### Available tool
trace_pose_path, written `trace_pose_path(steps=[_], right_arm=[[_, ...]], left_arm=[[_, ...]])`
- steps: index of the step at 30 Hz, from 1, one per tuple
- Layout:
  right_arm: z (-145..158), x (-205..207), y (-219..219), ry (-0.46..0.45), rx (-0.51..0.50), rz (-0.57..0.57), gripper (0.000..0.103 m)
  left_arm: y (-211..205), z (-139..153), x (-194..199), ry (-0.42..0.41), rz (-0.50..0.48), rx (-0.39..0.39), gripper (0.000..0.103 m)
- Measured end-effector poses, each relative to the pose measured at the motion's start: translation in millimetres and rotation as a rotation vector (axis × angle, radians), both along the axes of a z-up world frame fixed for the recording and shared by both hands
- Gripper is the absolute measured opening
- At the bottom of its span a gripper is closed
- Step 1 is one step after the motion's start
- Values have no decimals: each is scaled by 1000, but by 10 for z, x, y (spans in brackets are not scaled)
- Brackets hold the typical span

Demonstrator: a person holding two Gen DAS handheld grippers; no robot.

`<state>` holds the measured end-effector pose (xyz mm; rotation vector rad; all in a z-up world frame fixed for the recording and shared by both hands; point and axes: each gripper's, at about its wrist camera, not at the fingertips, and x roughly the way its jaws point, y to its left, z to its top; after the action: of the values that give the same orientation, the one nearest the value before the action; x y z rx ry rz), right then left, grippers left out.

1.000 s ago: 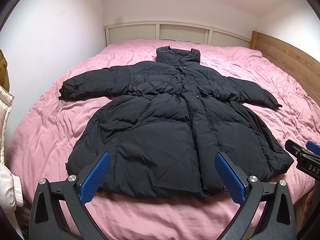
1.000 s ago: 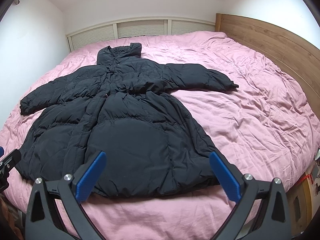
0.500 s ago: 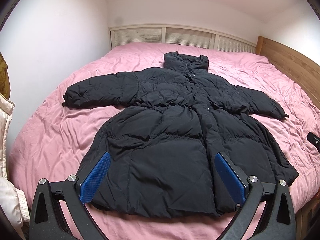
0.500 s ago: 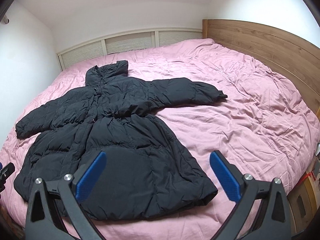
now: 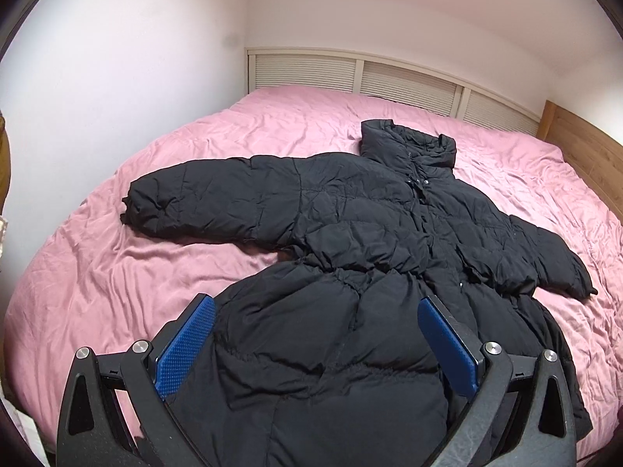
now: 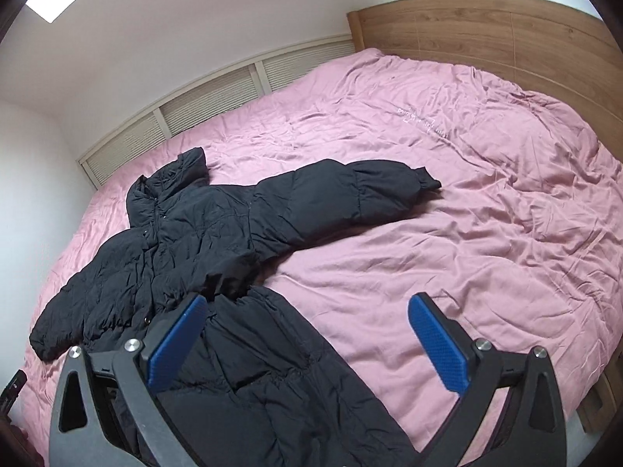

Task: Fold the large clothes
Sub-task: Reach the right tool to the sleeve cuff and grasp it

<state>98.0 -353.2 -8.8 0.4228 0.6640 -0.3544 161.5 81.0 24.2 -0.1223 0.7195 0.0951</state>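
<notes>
The left tool (image 5: pixel 315 342), blue pads spread wide and gripping nothing, hangs above the skirt of the black quilted puffer coat (image 5: pixel 350 257). The right tool (image 6: pixel 307 334) gapes equally empty over its hem edge. The coat lies flat, sleeves outstretched, on the pink-sheeted bed (image 6: pixel 447 233).

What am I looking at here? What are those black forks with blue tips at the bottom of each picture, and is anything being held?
Those forks are tools, not robot arms: a person carries a hand-held gripper in each hand, and each has a small wide-angle camera looking out along its two fingers. One picture comes from the left hand-held gripper, the other from the right hand-held gripper. Both look at a black puffer coat lying spread out, sleeves wide, on a bed with a pink cover. The blue parts are the finger pads. Both grippers are open and hold nothing yet; the coat awaits folding.
</notes>
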Motion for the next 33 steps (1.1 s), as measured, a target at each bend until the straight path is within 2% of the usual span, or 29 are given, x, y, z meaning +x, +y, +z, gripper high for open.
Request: trace_pose_path(steps=[5, 8, 11, 14, 18, 22, 27, 33], right_arm=[[-365, 723, -472, -26, 139, -32, 103], [-670, 1062, -767, -39, 252, -60, 103], [-979, 1226, -1020, -26, 357, -114, 103], [-1140, 1247, -1207, -34, 418, -147, 103], [-1194, 1292, -1446, -61, 484, -181, 103], [-1276, 1404, -1682, -115, 610, -206, 103], [-1463, 1556, -1958, -144, 735, -277, 103], [-1677, 1767, -2147, -165, 852, -328, 103]], left_arm=[[-176, -18, 661, -42, -4, -3, 102], [-279, -70, 977, -19, -5, -35, 102], [-372, -110, 1168, 21, -2, -51, 102], [-458, -135, 1272, 67, -10, -36, 102], [-502, -132, 1381, 120, -11, -35, 102], [-504, -111, 1429, 176, 1, -29, 102], [-435, -90, 1405, 239, 49, -17, 102], [-285, 2, 1386, 283, 133, -62, 102]])
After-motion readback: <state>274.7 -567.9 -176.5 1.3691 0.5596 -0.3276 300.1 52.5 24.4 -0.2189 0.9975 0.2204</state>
